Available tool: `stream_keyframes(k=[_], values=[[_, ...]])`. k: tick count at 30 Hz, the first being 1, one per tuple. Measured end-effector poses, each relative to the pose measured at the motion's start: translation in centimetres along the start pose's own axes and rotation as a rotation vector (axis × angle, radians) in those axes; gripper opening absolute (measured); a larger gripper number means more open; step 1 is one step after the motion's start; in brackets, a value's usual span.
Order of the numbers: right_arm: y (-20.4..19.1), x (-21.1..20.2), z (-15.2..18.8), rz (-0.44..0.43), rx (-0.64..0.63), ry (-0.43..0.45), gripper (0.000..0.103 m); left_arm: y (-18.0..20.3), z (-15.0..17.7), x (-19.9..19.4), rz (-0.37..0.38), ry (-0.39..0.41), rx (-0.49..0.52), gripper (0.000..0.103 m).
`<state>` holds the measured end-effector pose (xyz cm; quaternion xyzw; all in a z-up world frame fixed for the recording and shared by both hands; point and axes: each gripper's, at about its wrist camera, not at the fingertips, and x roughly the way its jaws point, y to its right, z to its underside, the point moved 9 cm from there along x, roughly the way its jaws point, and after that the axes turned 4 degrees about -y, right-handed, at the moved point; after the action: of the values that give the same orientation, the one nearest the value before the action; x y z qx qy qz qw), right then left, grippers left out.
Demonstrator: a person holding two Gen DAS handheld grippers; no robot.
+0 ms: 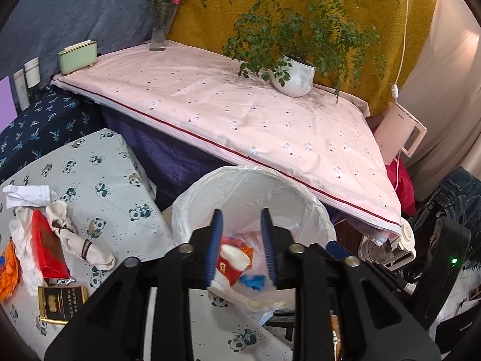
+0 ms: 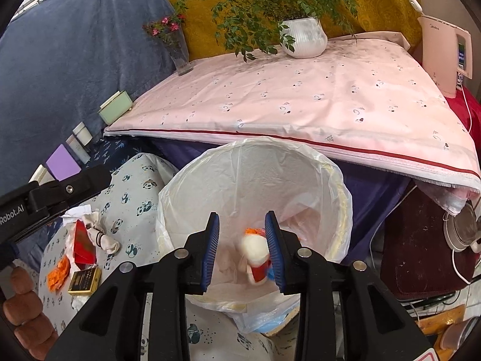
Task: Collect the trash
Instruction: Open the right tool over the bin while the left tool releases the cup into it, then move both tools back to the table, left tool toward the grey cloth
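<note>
Beside the panda-print table [image 1: 99,180], both grippers, left [image 1: 242,249] and right [image 2: 243,251], are hovering open and empty over the bin [image 2: 336,186]; its loose liner risks snagging.

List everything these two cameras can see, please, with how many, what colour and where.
Bin: one, white liner, below the pink table's front edge.
Paper cup: one, red and white, inside the bin.
Red box: one, on the panda cloth at left.
Black-and-gold box: one, beside the red box.
Tied cloth: one, off-white, beside the red box.
Orange wrapper: one, far left.
Crumpled paper: one, white, behind the red box.
Potted plant: one, green in a white pot, pink table.
Flower vase: one, clear, pink flowers, table's back corner.
Green box: one, table's left end.
Left gripper: blue jaws apart, holding nothing, over the bin.
Right gripper: the same.
</note>
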<state>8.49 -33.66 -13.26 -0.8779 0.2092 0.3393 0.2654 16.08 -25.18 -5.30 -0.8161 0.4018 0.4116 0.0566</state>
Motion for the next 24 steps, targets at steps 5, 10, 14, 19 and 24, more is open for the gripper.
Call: stream_keyframes(k=[5, 10, 14, 19, 24], values=[[-0.6, -0.2, 0.1, -0.008, -0.010, -0.002, 0.032, -1.2, 0.4, -0.5, -0.018, 0.005, -0.028, 0.034], [-1.7, -0.5, 0.1, -0.019, -0.028, 0.001, 0.032, -2.5, 0.7, -1.4, -0.049, 0.019, -0.052, 0.042], [-2.7, -0.9, 0.3, -0.030, -0.043, 0.000, 0.034, -3.7, 1.2, -2.4, -0.081, 0.033, -0.069, 0.045], [-4.5, -1.2, 0.9, -0.047, -0.074, -0.007, 0.034, -6.2, 2.7, -3.8, -0.131, 0.047, -0.125, 0.059], [-6.3, -1.3, 1.7, -0.067, -0.106, -0.017, 0.034, -8.9, 4.5, -4.7, -0.184, 0.036, -0.169, 0.059]])
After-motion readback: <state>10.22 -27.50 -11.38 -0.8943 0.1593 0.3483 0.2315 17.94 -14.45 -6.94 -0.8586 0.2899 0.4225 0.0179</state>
